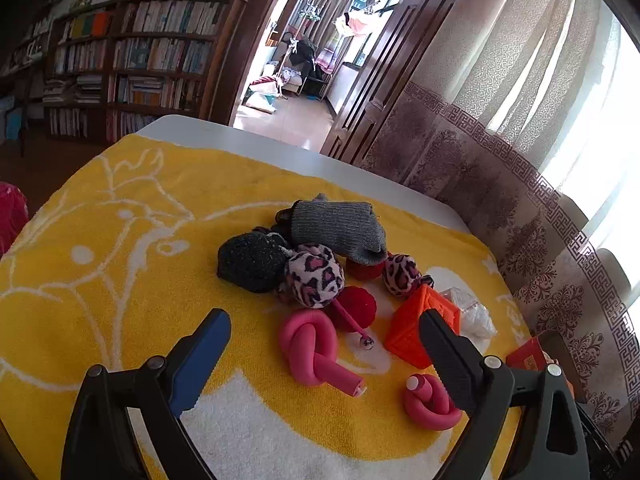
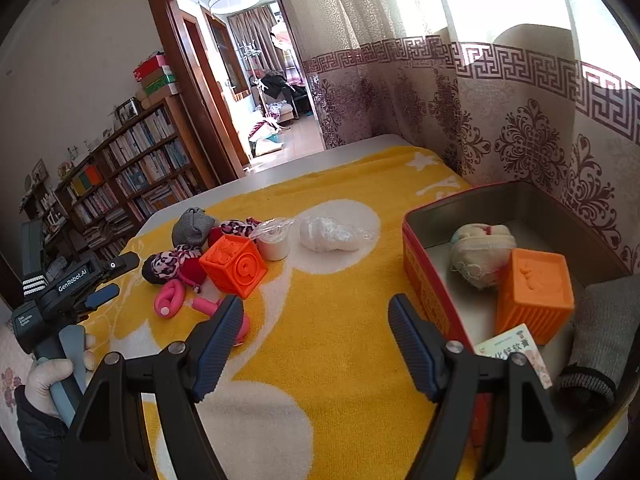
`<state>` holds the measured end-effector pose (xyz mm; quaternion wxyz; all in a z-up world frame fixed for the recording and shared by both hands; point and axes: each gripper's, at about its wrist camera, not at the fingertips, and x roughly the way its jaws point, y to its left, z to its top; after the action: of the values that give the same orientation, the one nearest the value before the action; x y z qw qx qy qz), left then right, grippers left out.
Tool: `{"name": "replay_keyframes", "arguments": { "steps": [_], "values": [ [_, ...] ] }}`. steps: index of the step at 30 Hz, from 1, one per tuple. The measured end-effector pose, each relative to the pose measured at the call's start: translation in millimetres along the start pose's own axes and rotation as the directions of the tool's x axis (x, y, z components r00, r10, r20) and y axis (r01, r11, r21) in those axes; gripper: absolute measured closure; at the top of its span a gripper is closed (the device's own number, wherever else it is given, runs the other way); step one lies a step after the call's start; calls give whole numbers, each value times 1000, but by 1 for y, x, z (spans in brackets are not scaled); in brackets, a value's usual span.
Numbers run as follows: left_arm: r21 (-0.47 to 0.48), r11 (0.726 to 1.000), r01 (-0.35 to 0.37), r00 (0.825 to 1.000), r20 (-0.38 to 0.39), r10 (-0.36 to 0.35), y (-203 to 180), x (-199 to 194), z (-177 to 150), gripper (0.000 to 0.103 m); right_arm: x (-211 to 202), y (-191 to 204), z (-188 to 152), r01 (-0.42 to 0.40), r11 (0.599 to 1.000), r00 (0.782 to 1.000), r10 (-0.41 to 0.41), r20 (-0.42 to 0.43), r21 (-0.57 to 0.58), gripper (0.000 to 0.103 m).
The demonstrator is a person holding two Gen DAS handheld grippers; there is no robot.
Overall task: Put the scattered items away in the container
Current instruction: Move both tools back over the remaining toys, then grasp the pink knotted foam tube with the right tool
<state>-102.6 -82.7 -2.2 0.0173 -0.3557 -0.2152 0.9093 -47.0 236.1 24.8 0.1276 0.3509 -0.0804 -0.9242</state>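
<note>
A pile of small items lies on the yellow towel (image 1: 120,248): a grey sock (image 1: 340,226), a dark knit ball (image 1: 250,262), leopard-print scrunchies (image 1: 314,274), red pompoms (image 1: 356,306), two pink foam curlers (image 1: 310,348), an orange cube (image 1: 416,324) and a white plastic bag (image 1: 472,312). My left gripper (image 1: 324,340) is open and empty, just before the curlers. The red tin (image 2: 428,280) at the right holds a cloth bundle (image 2: 480,254), an orange cube (image 2: 534,294), a card and a grey sock. My right gripper (image 2: 316,326) is open and empty beside the tin's left wall.
The towel covers a white table (image 1: 248,140). A patterned curtain (image 2: 500,120) hangs close behind the tin. A bookshelf (image 1: 132,64) and an open doorway stand beyond the table. A small white cup (image 2: 274,242) and the plastic bag (image 2: 332,232) lie mid-towel.
</note>
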Motion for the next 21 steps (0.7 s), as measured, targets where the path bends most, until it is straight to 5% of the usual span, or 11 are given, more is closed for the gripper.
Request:
{"name": "replay_keyframes", "arguments": {
  "steps": [9,21],
  "values": [
    [14,1000,-11,999,-44,11,5,12,-1,6,69,47,-6,-113,986,979,90,-184,-119,25],
    [1,998,-60,995,-82,60,15,28,-5,6,121,61,-17,-112,973,958,52,-281,-201,25]
  ]
}}
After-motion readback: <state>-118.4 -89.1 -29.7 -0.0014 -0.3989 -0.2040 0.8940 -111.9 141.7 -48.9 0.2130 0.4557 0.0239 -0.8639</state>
